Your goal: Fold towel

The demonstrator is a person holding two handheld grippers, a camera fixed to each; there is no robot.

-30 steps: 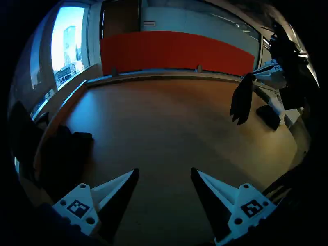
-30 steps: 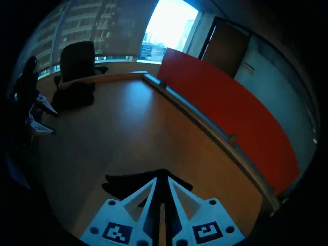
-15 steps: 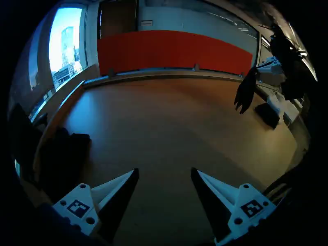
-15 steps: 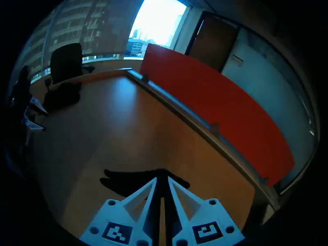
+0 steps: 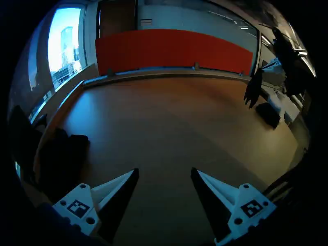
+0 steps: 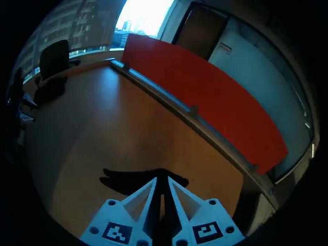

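A dark towel (image 5: 253,87) hangs above the far right of the wooden table (image 5: 164,119), pinched in my right gripper (image 5: 267,66), which a person holds up there. In the right gripper view the right gripper (image 6: 162,181) is shut, and the towel (image 6: 123,179) spreads dark to both sides of its fingertips, above the table (image 6: 102,123). My left gripper (image 5: 164,173) stands open low over the table's near edge, with nothing between its fingers.
A heap of dark cloth (image 5: 61,156) lies at the table's left edge, seen again (image 6: 50,88) below an office chair (image 6: 54,60). Another dark bundle (image 5: 268,115) lies at the far right. A red partition (image 5: 172,49) runs along the table's far side.
The right gripper has carried the hanging towel farther right and away from the left gripper, turning as it went. The left gripper has stayed put, still open.
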